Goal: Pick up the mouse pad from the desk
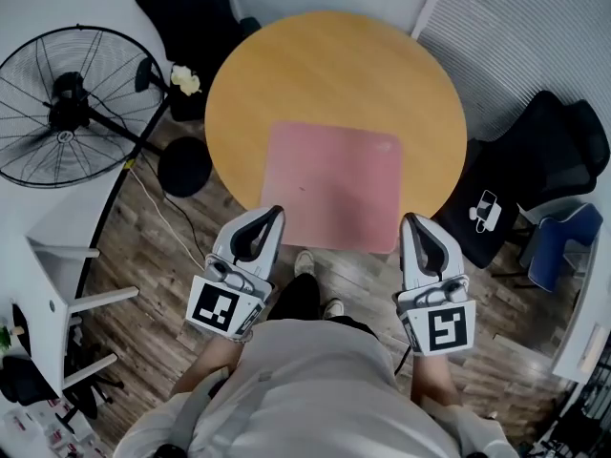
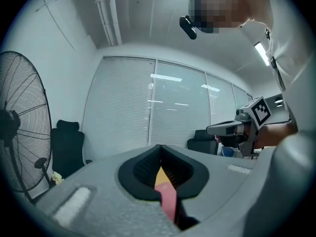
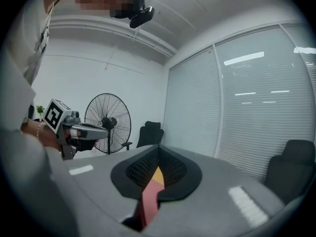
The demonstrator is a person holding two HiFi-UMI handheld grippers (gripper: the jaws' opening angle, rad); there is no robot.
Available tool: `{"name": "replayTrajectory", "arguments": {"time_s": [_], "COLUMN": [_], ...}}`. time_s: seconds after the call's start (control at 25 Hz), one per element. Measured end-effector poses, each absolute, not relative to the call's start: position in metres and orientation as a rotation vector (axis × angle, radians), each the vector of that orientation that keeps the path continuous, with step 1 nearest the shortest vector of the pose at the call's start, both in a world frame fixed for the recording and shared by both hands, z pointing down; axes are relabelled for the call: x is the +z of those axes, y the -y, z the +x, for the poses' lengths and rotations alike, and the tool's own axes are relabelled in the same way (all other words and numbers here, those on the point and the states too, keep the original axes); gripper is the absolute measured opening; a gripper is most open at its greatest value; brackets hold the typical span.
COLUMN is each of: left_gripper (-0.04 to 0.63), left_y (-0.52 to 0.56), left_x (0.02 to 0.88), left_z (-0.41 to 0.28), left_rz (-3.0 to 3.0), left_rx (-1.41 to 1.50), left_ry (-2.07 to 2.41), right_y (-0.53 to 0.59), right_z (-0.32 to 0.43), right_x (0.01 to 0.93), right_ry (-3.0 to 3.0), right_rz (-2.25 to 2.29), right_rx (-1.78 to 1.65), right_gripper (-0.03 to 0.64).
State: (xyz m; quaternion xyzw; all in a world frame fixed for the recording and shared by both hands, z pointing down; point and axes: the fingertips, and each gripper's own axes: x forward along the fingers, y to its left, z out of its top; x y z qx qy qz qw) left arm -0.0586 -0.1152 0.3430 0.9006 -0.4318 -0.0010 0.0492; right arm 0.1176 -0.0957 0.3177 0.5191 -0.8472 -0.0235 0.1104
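Left tool (image 1: pixel 270 216) is clamped shut on the near-left corner of the pink rectangular mouse pad (image 1: pixel 334 184). Left gripper view: both jaws together, thin pink strip of pad pinched between them, a sliver of orange top beyond. Right tool (image 1: pixel 412 221) is the same, jaws closed on the near-right corner, with a pink strip between them in the right gripper view. Pad covers the near half of the round light-wood surface (image 1: pixel 334 65). Its far edge is about at the centre and its near edge at the surface's near edge, possibly a little past it; can't tell if the near edge is lifted. Both tools point away from the person, roughly parallel, one at each near corner, marker cubes toward the body. Black pedestal fan (image 1: pixel 72 103) stands on the wood-plank floor (image 1: pixel 143 256) off the surface's left edge, black office chair (image 1: pixel 563 141) off its right edge.
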Motion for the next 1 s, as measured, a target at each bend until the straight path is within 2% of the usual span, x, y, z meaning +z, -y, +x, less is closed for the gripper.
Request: {"name": "replayTrajectory", "arguments": {"time_s": [0.68,1.0], "left_gripper": [0.015,0.049], "left_y": [0.162,0.159], "left_x": [0.376,0.452], "left_z": [-0.070,-0.080], "left_rz": [2.724,2.643], "left_rx": [0.056,0.217], "left_ry": [1.260,1.251], "right_y": [0.143,0.142], "right_z": [0.121,0.148], "right_x": [0.348,0.415], "right_ry": [2.438,2.348], "right_rz": [1.553,1.534], "right_rx": [0.001,0.148], "right_gripper": [0.005,0.014]}}
